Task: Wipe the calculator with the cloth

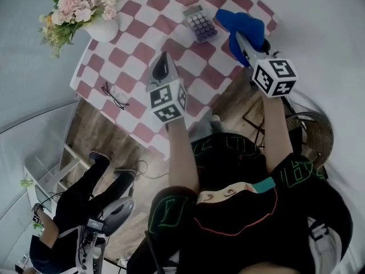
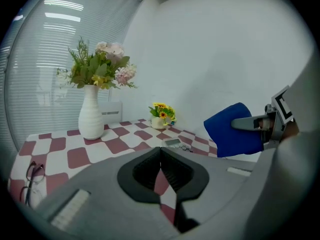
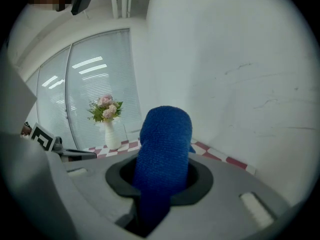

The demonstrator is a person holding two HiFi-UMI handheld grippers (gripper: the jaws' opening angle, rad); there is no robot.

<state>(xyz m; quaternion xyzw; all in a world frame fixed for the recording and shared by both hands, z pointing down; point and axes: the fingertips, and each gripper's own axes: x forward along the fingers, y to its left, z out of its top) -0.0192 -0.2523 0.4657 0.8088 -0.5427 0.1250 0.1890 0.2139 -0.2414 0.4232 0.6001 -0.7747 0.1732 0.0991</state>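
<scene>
A grey calculator [image 1: 199, 23] with purple keys lies on the checkered tablecloth [image 1: 137, 39] near the far edge; in the left gripper view the calculator [image 2: 176, 144] is small and far. My right gripper [image 1: 246, 43] is shut on a blue cloth [image 1: 242, 26], held in the air just right of the calculator. The cloth [image 3: 164, 159] fills the right gripper view, and the cloth [image 2: 235, 130] hangs at the right of the left gripper view. My left gripper [image 1: 161, 67] is shut on nothing, above the table's middle, nearer me than the calculator.
A white vase with pink flowers [image 1: 97, 21] stands at the table's left corner. Black glasses [image 1: 116, 96] lie near the left edge. A small pot of yellow flowers [image 2: 162, 115] sits at the far side. A seated person [image 1: 80, 204] is on the floor side, lower left.
</scene>
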